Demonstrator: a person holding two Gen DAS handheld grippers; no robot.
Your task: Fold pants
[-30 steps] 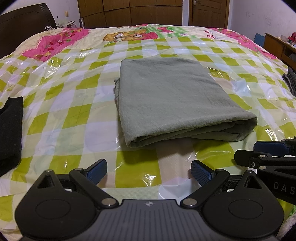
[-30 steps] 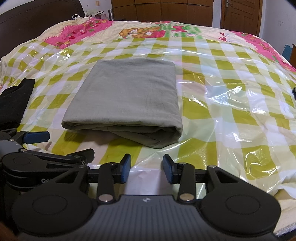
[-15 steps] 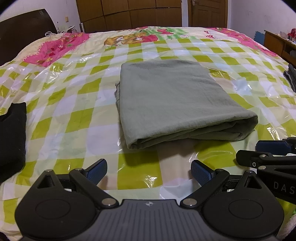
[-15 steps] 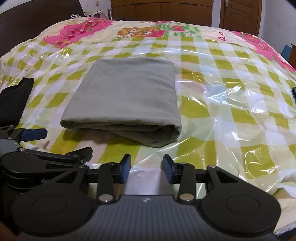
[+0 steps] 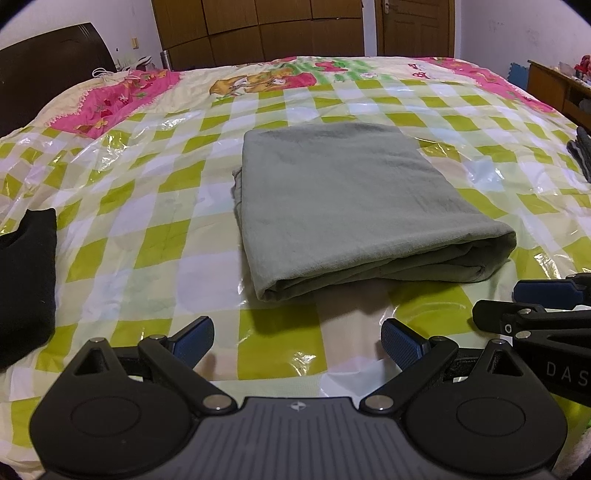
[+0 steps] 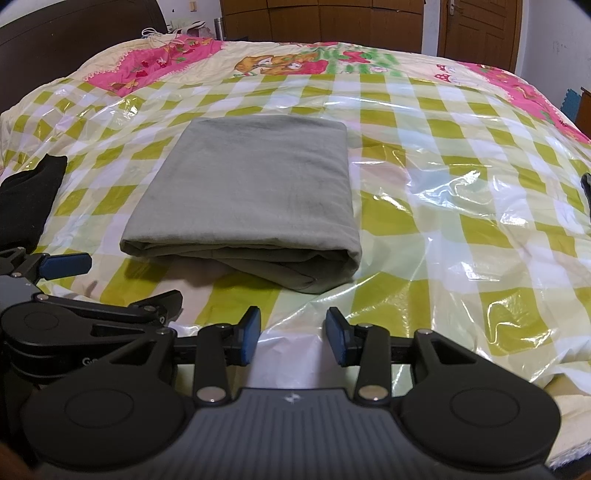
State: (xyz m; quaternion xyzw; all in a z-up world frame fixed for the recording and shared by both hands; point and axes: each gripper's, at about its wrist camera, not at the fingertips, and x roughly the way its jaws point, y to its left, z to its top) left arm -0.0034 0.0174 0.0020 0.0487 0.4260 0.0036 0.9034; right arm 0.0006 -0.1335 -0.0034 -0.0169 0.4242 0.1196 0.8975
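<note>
Both grippers have drawn back slightly from the folded grey-green pants (image 5: 354,206). Pants lie on the bed (image 5: 155,206), ahead of both, long axis running away. Left gripper (image 5: 297,338) fingers wide apart; right gripper (image 6: 293,336) fingers narrowly apart, empty.

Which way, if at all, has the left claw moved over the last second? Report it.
Yes. It backed away slightly: the folded green pants sit a little higher and smaller in its view than before, and more wardrobe shows.
</note>
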